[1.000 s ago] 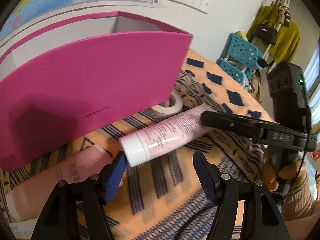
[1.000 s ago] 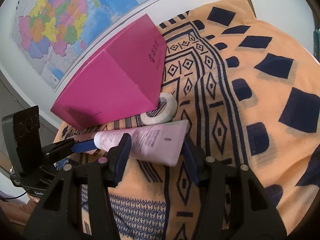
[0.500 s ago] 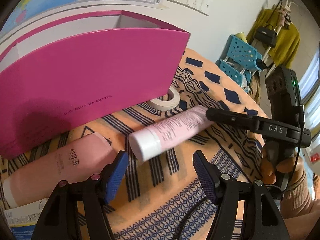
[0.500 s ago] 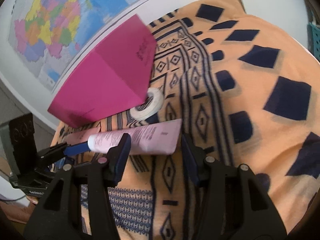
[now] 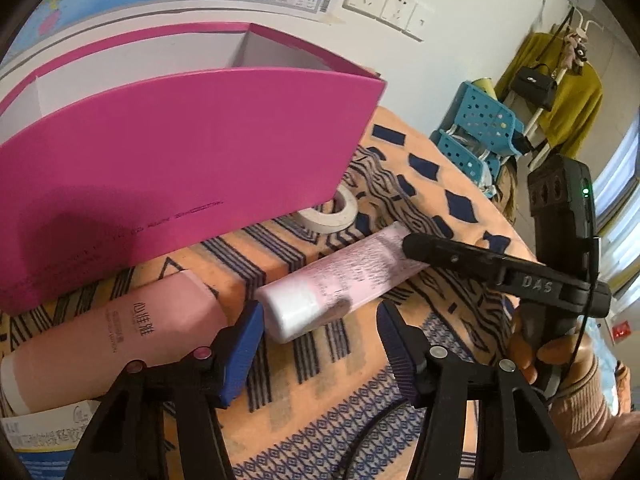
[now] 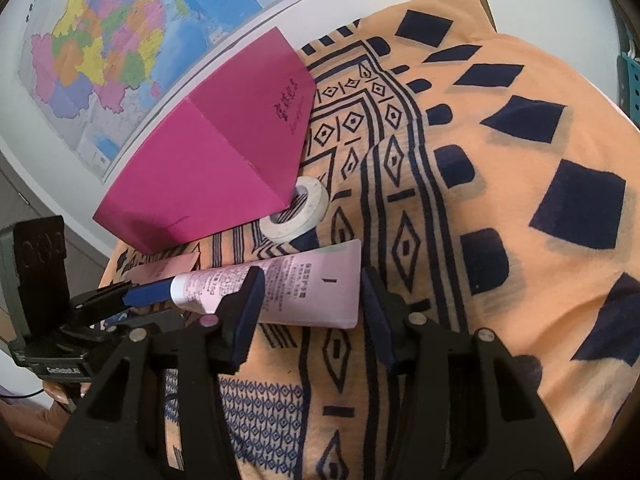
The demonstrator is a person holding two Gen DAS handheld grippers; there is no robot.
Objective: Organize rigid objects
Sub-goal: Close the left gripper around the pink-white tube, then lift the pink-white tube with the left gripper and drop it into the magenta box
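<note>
Fingers of the right gripper (image 6: 310, 312) are spread, with the flat crimped end of a pale pink tube (image 6: 288, 288) lying between them on the patterned cloth; the left blue pad (image 6: 246, 312) overlaps the tube's body, while the right pad stands just beside its tail corner, and contact cannot be judged. Fingers of the left gripper (image 5: 320, 344) are also spread, holding nothing; the tube's white cap (image 5: 296, 312) sits between their tips, blurred. Fine print covers the tube but is too small to read, apart from a bold "1" near the crimp in the right wrist view.

At 9 o'clock from the left gripper lies a larger peach tube (image 5: 120, 336) with Chinese characters on its side, and below it, at 8 o'clock, a blue and white package (image 5: 44, 428) with more Chinese print. In the left wrist view the right gripper's arm carries the letters "DAS".

At 12 o'clock stands an open magenta box (image 5: 180, 168), its front wall stamped with faint lettering I cannot make out. A roll of white tape (image 6: 296, 210) lies touching the box's corner, just beyond the pink tube. The orange tablecloth (image 6: 500, 220) with dark blue shapes covers the tabletop. On the wall hang a coloured map (image 6: 104, 48) and white sockets (image 5: 384, 0).
</note>
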